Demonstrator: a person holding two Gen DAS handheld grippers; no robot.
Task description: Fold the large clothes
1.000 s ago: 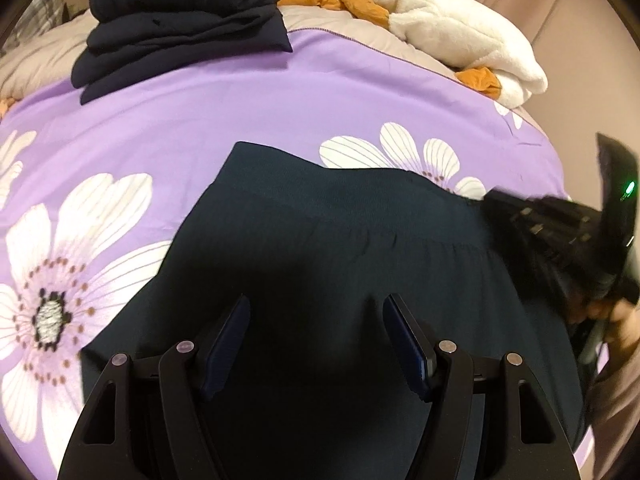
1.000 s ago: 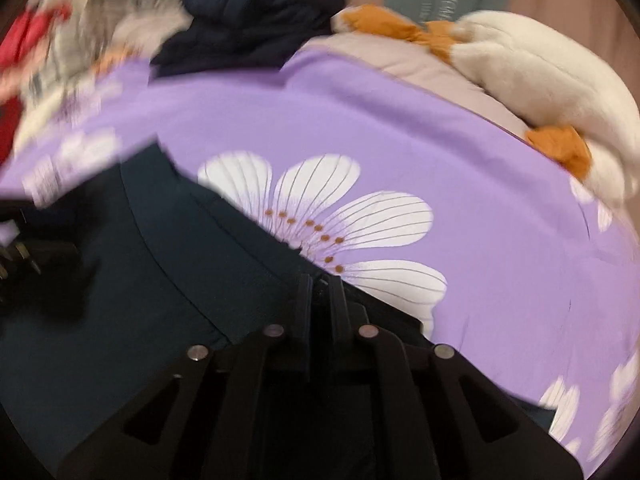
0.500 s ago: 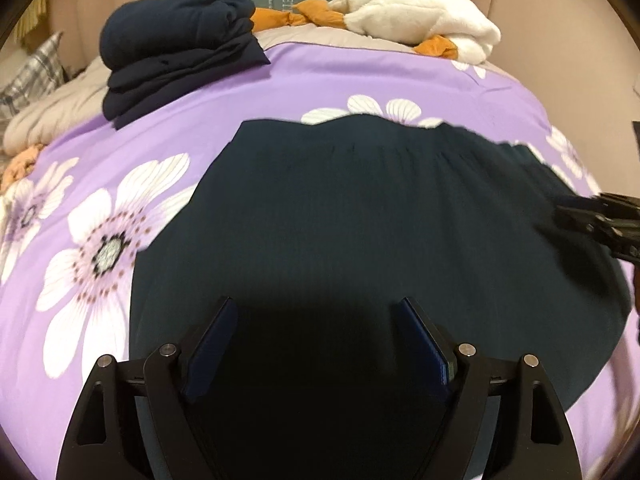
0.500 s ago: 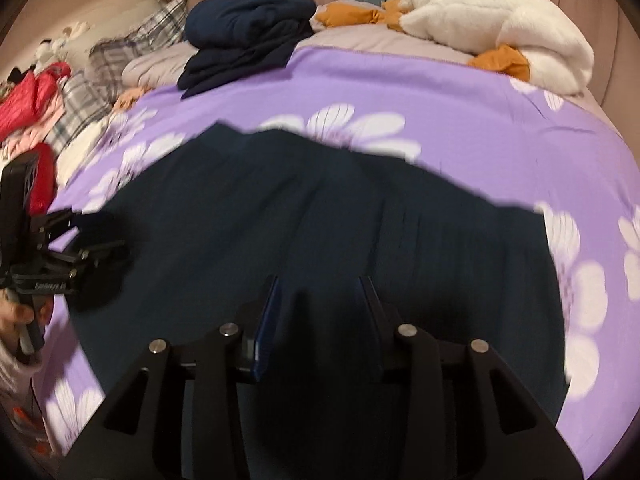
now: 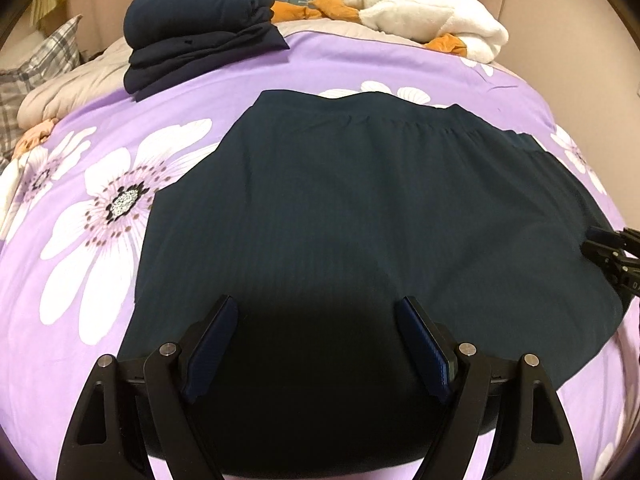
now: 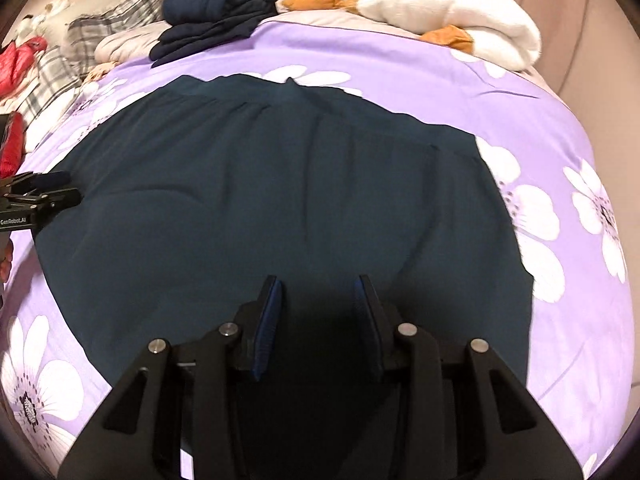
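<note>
A large dark teal garment (image 5: 360, 208) lies spread flat on the purple flowered bedspread (image 5: 100, 152), its gathered waistband toward the far side. It fills the right wrist view (image 6: 280, 192) too. My left gripper (image 5: 316, 340) is open and empty, held above the garment's near edge. My right gripper (image 6: 318, 312) is open and empty above the near part of the garment. Each gripper shows at the edge of the other's view: the right one (image 5: 612, 252) over the garment's right side, the left one (image 6: 36, 196) over its left side.
A folded stack of dark navy clothes (image 5: 196, 40) sits at the far side of the bed. A white fluffy blanket (image 5: 432, 16) with orange cloth (image 5: 312, 10) lies at the far right. Plaid pillows (image 6: 80, 44) and red fabric (image 6: 16, 68) lie to the left.
My right gripper has opened and let go of the garment. Both grippers have drawn back and up, and the garment now lies spread out flat.
</note>
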